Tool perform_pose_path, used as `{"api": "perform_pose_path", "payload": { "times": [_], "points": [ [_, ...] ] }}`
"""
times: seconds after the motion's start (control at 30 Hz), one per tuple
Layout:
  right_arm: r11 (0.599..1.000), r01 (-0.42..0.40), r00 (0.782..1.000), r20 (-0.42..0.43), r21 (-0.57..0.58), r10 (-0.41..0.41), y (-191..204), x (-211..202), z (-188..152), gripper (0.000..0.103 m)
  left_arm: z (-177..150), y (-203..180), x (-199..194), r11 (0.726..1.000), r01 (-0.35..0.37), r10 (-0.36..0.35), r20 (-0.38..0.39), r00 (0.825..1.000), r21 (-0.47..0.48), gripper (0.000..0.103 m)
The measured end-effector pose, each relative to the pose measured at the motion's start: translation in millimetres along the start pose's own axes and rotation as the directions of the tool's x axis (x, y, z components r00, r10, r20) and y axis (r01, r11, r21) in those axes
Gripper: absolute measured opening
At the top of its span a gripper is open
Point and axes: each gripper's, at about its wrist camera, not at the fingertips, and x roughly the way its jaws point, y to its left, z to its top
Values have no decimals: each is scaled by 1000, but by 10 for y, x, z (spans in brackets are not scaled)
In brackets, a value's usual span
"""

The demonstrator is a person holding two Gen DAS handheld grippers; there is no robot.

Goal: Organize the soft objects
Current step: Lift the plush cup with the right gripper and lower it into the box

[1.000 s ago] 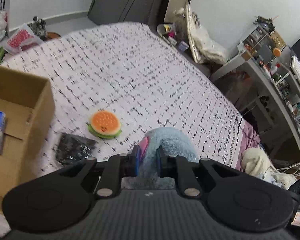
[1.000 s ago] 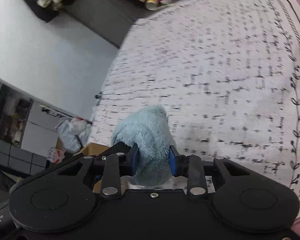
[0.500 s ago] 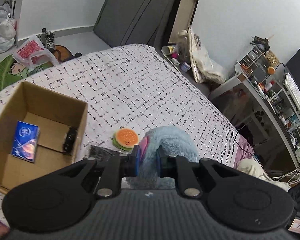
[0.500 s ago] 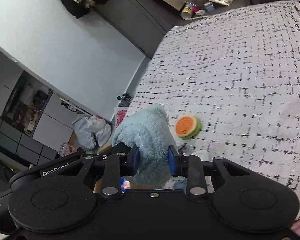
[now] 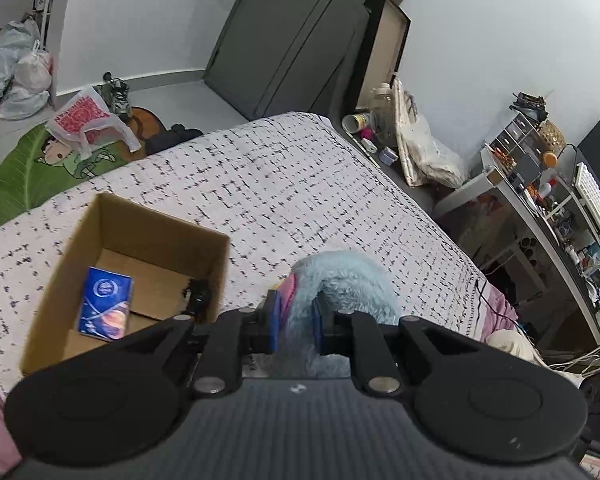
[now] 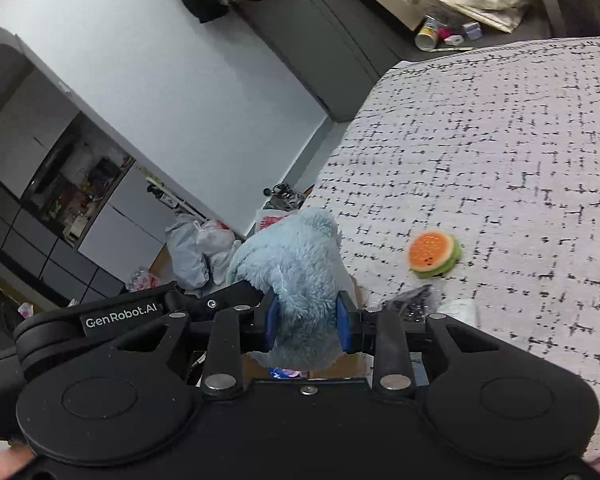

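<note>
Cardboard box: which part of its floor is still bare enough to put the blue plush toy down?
In the cardboard box, the floor between the blue packet and the small black item is bare. Both grippers, left and right, hold the blue plush toy.

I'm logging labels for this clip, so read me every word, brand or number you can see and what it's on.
"GenRobot.AI": white lettering on the left tool's black body.
Blue packet in the cardboard box: print too blurred to read.
Red-patterned plastic bag on the floor: too small to read.
</note>
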Motion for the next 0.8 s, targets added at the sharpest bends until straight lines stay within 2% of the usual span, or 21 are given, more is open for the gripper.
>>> {"api": "perform_pose_path", "payload": {
  "times": [0.3, 0.47, 0.5, 0.57, 0.7, 0.8],
  "points": [
    [998, -55, 998, -6, -19, 55, 108, 173, -60, 31, 77, 234, -57, 1000, -6, 6, 15, 1000, -17, 15],
    [997, -75, 997, -13, -20, 75, 137, 281, -84, 36, 97, 361, -29, 999, -13, 14, 20, 1000, -30, 15],
    [997, -77, 997, -17, -21, 77, 146, 307, -95, 38, 103, 390, -17, 999, -19, 20, 21, 1000, -30, 15],
    [997, -79, 997, -26, -21, 78, 158, 345, -121, 49, 104, 460, 5, 999, -32, 33, 23, 999, -28, 15],
    [997, -73, 996, -51, -31, 71, 184, 413, -155, 54, 121, 632, 65, 997, -52, 53, 18, 998, -53, 15],
    [998, -51, 996, -69, -31, 49, 183, 463, -174, 65, 158, 789, 115, 994, -78, 80, 18, 997, -79, 15]
  ]
}}
